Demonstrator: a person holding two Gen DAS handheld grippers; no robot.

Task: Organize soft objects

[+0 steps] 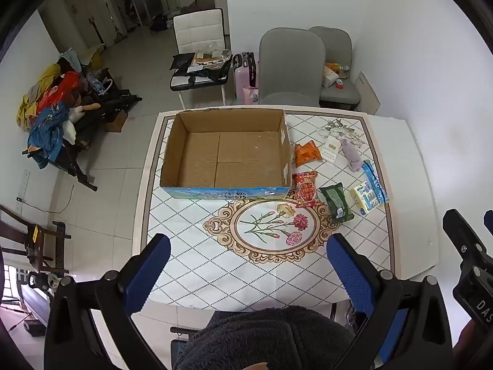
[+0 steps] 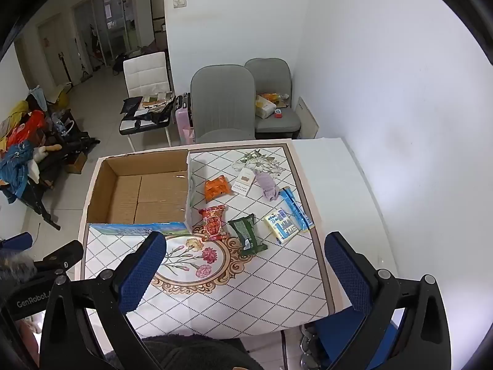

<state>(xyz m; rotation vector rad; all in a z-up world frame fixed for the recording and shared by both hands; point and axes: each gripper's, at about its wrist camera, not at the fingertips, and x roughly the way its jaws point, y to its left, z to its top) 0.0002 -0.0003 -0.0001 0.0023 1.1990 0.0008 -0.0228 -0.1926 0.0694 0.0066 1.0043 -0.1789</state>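
Nothing has been packed yet, as judged from the bare bottom of the cardboard box (image 1: pixel 226 151), so every risk lies ahead. The soft packets are crowded ahead and to the right of the left gripper (image 1: pixel 248 263). The red packet (image 1: pixel 305 188) lies just beside the box wall and appears to touch the green packet (image 1: pixel 336 203), so a wide-open approach could catch or nudge a neighbour instead of taking one item cleanly. Slippery wrappers could be squeezed out from between the pads if only an edge is pinched. The yellow pack (image 1: pixel 365 199) lies against the blue pack (image 1: pixel 376 182), and one could be dragged along with the other. The tablecloth (image 1: pixel 191 240) could be snagged and pulled if the fingers are pressed down too low, shifting everything on it. Further ahead, the orange packet (image 2: pixel 217 187), the white carton (image 2: pixel 243 182) and the lilac cloth (image 2: pixel 268 188) sit close together, the carton apparently touching the cloth; whether the carton counts as soft is doubtful.

Both tools are held above the near table edge. The left gripper is spread wide, with nothing between its blue pads and nothing touched. The right gripper (image 2: pixel 245 265) is likewise fully spread and empty, with the packets ahead of it and the box ahead to its left.
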